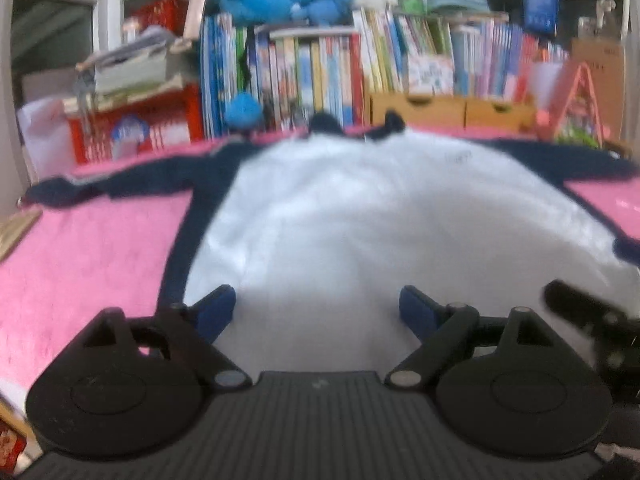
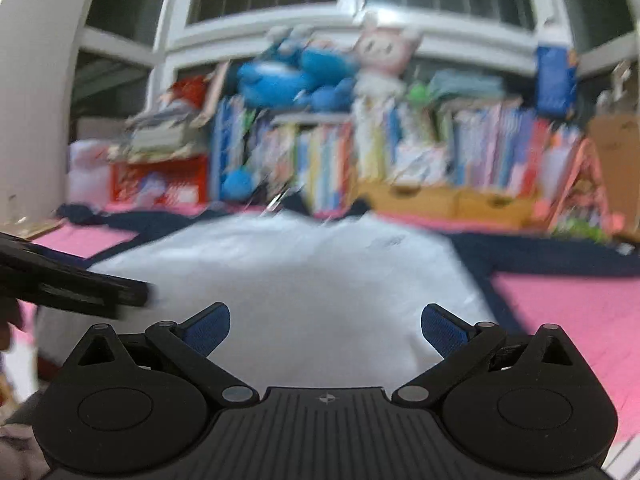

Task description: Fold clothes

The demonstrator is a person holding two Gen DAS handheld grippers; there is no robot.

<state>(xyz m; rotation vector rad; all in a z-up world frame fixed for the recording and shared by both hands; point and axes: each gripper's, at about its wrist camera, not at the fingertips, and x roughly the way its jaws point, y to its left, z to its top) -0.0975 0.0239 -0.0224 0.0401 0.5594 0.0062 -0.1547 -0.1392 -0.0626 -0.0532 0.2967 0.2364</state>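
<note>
The garment (image 1: 360, 216) is a white-bodied top with dark navy sleeves and collar. It lies spread flat on the pink-covered table (image 1: 80, 248), collar at the far edge and hem toward the near edge. The 2 sleeves run out to the left and right along the far part of the table.

Handling, as a judgement:
1. The fabric looks soft and limp. It will drape and sag as soon as it is lifted, so it gives no support of its own.
2. It should be light; a pinch on 1 or 2 layers should carry it.
3. The pink cover looks slightly fuzzy, so dragging the cloth may bunch it. Lifting before moving is safer.
4. Nothing about it is fragile.

Where to take hold: the navy side seam (image 1: 176, 264) near the hem, or a sleeve end (image 1: 52, 194), gives a defined edge. The middle of the white panel offers only flat cloth and is hard to pinch cleanly.

Left tool (image 1: 318, 308): fingers spread wide, nothing between them. It hovers over the near left part of the white panel, with the navy side seam just beside its left finger.

Right tool (image 2: 326, 330): fingers spread wide, nothing between them. It sits over the near middle of the white panel, with the right side seam (image 2: 486, 292) off to its right.

The 2 tools are close together; each shows at the edge of the other's view. Both views are blurred, so contact with the cloth cannot be confirmed.
</note>
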